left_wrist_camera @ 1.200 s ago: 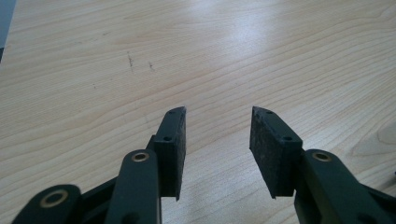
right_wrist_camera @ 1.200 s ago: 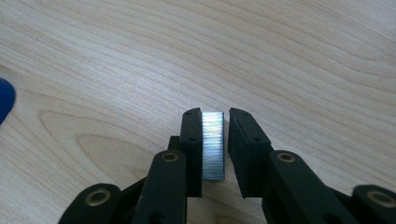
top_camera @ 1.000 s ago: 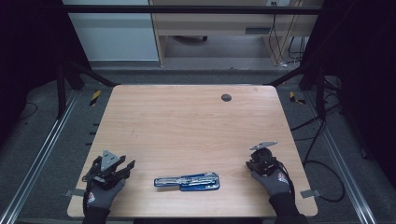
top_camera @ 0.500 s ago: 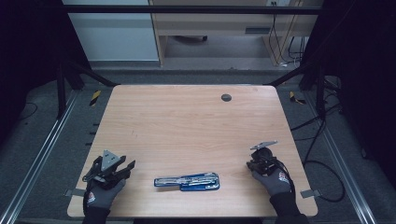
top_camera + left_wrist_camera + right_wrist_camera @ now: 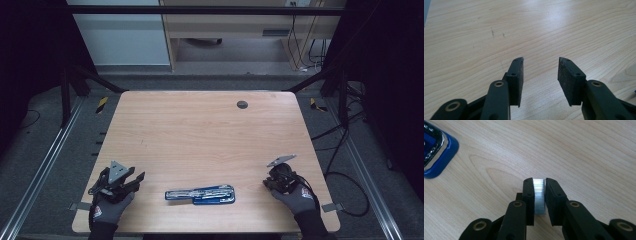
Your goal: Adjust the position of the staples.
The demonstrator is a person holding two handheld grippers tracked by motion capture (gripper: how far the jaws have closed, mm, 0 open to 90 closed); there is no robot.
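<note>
Staples [image 5: 539, 196] between right fingers [image 5: 528, 195]

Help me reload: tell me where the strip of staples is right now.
The strip of staples is clamped in the right gripper, low over the table near its right front corner, right of the blue stapler.

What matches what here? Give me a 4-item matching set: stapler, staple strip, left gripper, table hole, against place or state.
1 stapler
2 staple strip
3 left gripper
4 table hole

A far side of the table
B open, nothing between its pads
C lies opened out at the near edge, between the hands
D clamped in the right gripper

Pairs: 1-C, 2-D, 3-B, 4-A
</note>
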